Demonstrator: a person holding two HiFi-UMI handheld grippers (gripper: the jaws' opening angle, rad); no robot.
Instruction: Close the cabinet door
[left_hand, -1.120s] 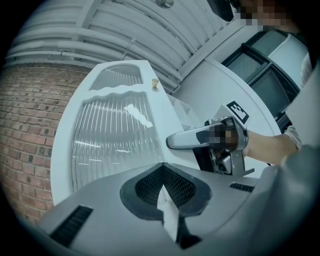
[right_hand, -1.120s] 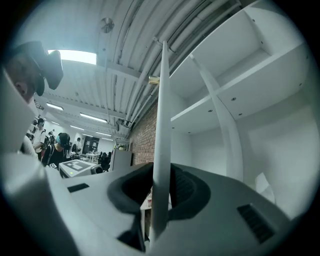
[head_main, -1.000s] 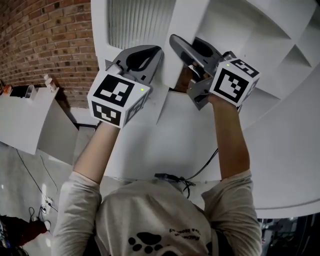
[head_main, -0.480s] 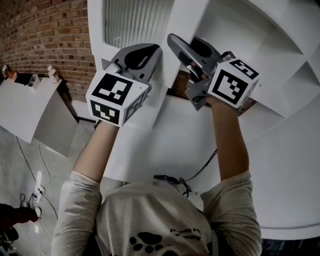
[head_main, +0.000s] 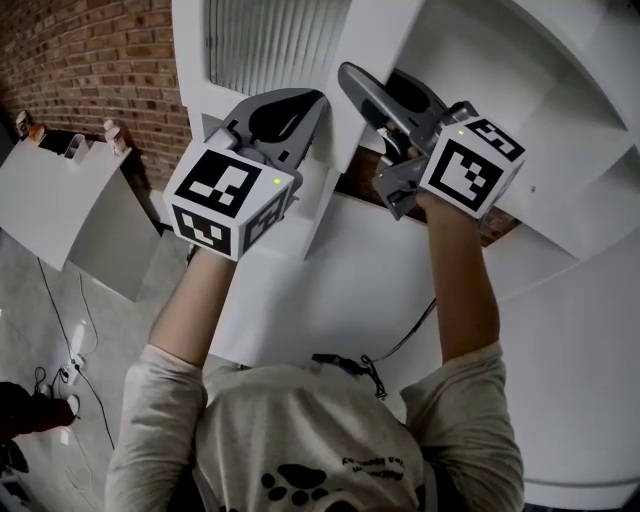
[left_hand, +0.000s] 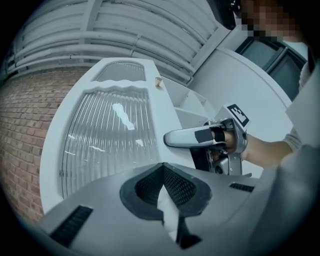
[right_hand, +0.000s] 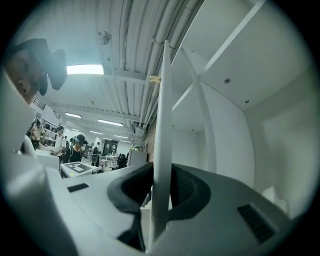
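Brick wall (head_main: 90, 80) behind; we have swung cabinet door (head_main: 260, 40) slightly, still ajar. Right gripper (right_hand: 161, 185) clamps its edge; left gripper (left_hand: 161, 170) clenched beside it.

Left tool (head_main: 300, 108) and right tool (head_main: 365, 85): grey moulded shells with black slot vents (left_hand: 70, 225) and black ribbed pads (left_hand: 177, 186). Each carries a white marker cube (head_main: 232, 200) printed with black squares and a small green LED (head_main: 275, 181). Person wears a light grey long-sleeve shirt (head_main: 300, 430), sleeves (head_main: 160, 400) bunched near the elbows, black paw print (head_main: 298, 482) plus small text on the front. Thin black cable (head_main: 350, 360) at the collar.
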